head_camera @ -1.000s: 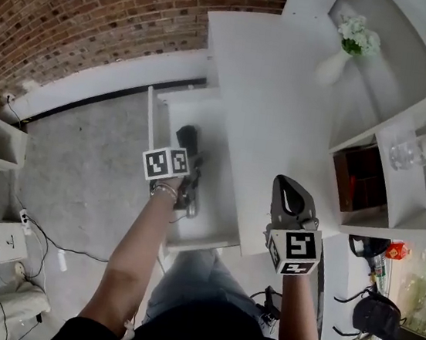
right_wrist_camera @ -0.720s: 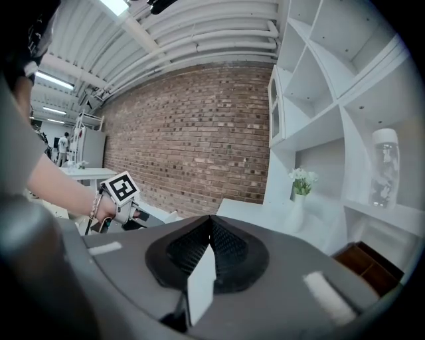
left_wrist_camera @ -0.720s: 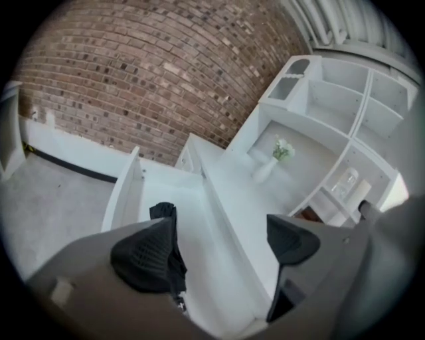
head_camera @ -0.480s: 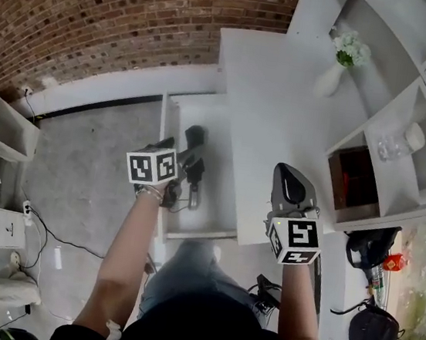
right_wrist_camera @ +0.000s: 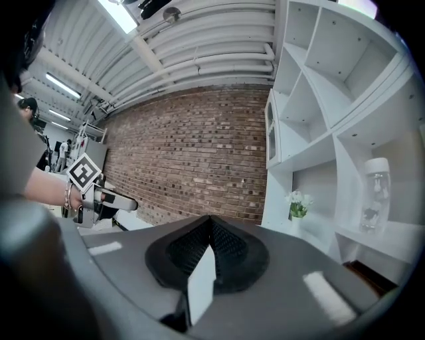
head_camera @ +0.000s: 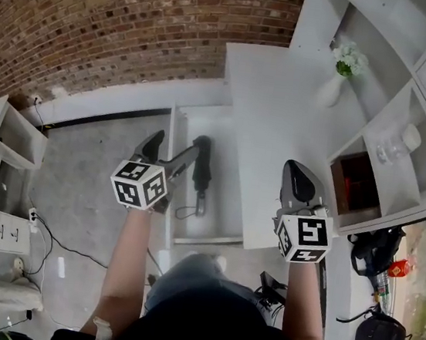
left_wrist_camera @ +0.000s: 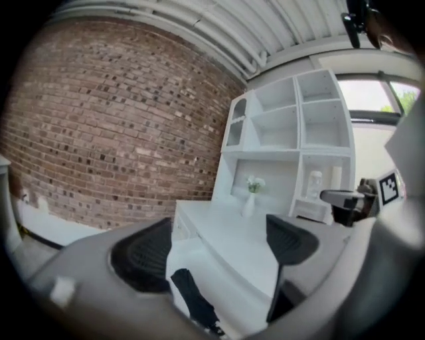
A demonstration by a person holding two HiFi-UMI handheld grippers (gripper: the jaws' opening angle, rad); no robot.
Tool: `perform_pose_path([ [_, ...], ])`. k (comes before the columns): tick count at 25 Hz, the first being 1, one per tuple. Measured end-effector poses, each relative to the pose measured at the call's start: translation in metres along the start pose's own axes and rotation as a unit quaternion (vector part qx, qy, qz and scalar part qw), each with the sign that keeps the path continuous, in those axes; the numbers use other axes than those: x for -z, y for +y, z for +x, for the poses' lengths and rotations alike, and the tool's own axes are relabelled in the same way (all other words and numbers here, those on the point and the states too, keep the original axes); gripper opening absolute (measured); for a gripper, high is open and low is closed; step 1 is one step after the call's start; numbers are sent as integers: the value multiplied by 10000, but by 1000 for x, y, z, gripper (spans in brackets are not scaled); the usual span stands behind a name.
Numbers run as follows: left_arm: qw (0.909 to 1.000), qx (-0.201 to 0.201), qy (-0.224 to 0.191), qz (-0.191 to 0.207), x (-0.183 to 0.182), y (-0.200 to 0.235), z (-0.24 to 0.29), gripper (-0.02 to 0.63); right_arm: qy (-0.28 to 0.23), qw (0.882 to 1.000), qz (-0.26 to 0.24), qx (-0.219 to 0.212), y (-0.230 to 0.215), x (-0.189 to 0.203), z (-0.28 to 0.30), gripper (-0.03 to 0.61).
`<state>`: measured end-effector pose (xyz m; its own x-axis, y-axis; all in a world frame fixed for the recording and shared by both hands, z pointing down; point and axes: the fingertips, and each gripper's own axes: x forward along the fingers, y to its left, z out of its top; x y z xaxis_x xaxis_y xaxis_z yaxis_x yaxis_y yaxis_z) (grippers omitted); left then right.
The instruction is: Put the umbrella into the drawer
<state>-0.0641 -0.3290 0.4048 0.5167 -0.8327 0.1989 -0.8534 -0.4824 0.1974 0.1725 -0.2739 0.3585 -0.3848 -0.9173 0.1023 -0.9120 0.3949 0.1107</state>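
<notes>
Umbrella (head_camera: pixel 202 165), black and folded, in drawer (head_camera: pixel 222 205)

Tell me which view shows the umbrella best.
The head view: the whole umbrella lies in the open drawer. The left gripper view catches only part of it at the bottom edge; the right gripper view misses it.

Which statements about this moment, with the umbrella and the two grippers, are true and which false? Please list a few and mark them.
1. The umbrella lies inside the open drawer. True.
2. The left gripper is clamped on the umbrella. False: its jaws stand apart with nothing held.
3. The right gripper has its jaws together. True.
4. The vase of flowers stands on the floor. False: it stands on the white desk.
</notes>
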Motion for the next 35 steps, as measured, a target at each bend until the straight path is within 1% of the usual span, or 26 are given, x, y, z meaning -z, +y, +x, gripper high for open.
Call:
perform_pose_path([
  [3, 9982, -81, -308, 510, -23, 0, -15, 440, -88, 9999, -44, 47, 0, -10, 1, 3],
  [5, 9946, -147, -508, 892, -39, 0, -25, 437, -161, 9998, -74, 98, -2, -17, 2, 3],
  [8, 9873, -227, -782, 1367, -60, -1, -39, 434, -250, 9995, -93, 167, 0, -28, 5, 3],
  [13, 9728, -409, -1128, 1983, -89, 4, -60, 413, -388, 9988, -159, 264, 8, -47, 10, 3],
  [16, 9664, -453, -1383, 2117, -104, 7, -74, 362, -479, 9980, -221, 350, 12, -59, 10, 3],
  [19, 9608, -538, -1528, 2250, -115, 11, -84, 329, -552, 9972, -299, 409, 15, -69, 10, 3],
  [22, 9559, -558, -1650, 2365, -124, 15, -92, 256, -611, 9962, -413, 468, 20, -77, 10, 3],
  [25, 9503, -579, -1797, 2476, -133, 16, -101, 161, -661, 9953, -502, 500, 25, -84, 10, 3],
  [26, 9491, -601, -1854, 2474, -136, 16, -105, 119, -673, 9951, -520, 500, 26, -86, 10, 3],
  [28, 9482, -596, -1934, 2450, -140, 16, -109, -3, -699, 9948, -548, 492, 29, -90, 11, 3],
  [31, 9482, -450, -1953, 2465, -143, 15, -112, -3, -756, 9940, -599, 506, 32, -96, 12, 3],
  [35, 9469, -404, -2052, 2444, -149, 17, -117, -3, -845, 9938, -543, 474, 39, -102, 14, 3],
])
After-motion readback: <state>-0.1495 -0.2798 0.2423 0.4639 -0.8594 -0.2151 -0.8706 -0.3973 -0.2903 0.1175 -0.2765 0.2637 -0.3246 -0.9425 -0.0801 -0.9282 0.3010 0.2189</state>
